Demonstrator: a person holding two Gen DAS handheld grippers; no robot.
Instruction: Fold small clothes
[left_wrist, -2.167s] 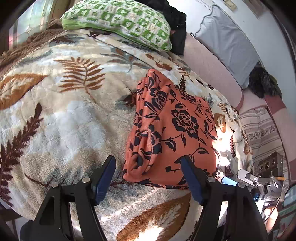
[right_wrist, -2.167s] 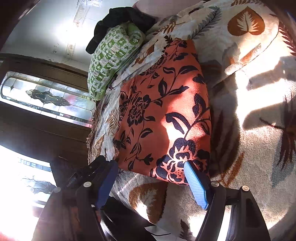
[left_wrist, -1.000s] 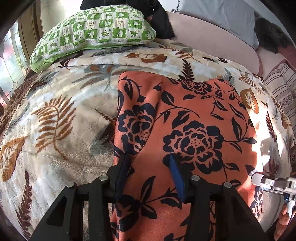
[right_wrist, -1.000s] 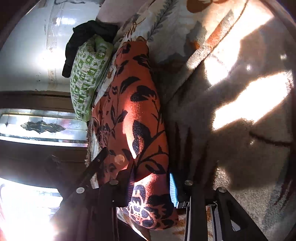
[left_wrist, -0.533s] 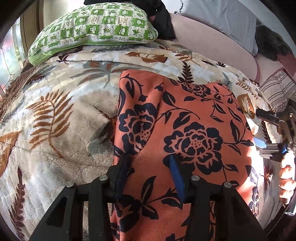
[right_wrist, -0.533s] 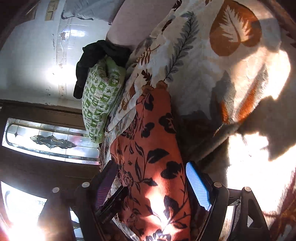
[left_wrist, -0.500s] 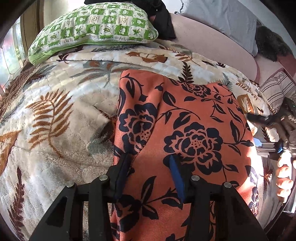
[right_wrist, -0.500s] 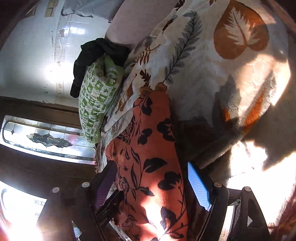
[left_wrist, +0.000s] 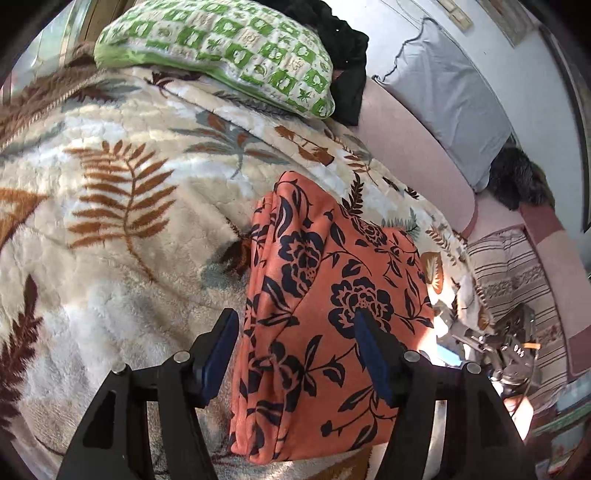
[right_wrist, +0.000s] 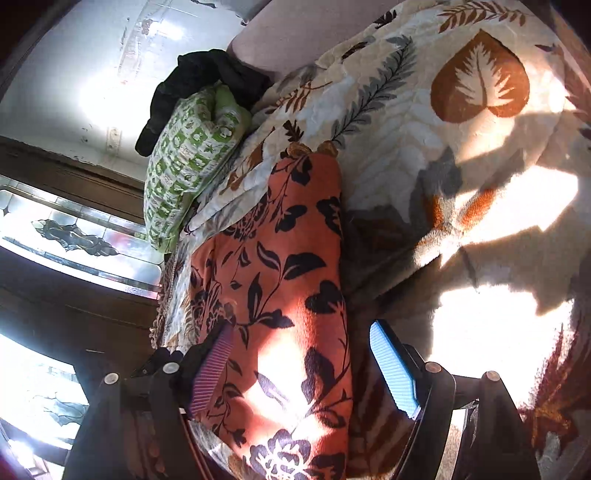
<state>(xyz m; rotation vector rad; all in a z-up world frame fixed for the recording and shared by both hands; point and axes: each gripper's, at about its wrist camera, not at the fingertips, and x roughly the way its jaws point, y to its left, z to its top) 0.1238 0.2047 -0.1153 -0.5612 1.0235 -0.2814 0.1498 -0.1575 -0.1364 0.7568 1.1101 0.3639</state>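
Observation:
An orange garment with black flowers (left_wrist: 332, 295) lies folded into a rough rectangle on the leaf-patterned blanket (left_wrist: 110, 229). My left gripper (left_wrist: 297, 334) is open above its near edge, the blue fingers (left_wrist: 221, 347) apart and holding nothing. In the right wrist view the same garment (right_wrist: 280, 295) lies lengthwise under my right gripper (right_wrist: 303, 365). That gripper is open too, with one pad over the cloth's left edge and the other pad (right_wrist: 391, 365) over the blanket beside its right edge.
A green checked pillow (left_wrist: 221, 48) and dark clothes (left_wrist: 340, 48) lie at the bed's far end. A grey cushion (left_wrist: 450, 99) leans on the wall beside a pink bed edge (left_wrist: 406, 147). Striped cloth (left_wrist: 517, 280) lies at right. A window (right_wrist: 74, 236) is beside the bed.
My left gripper has opened, let go of the garment and drawn back. My right gripper opened about a second ago and stays open. The garment now lies flat and folded.

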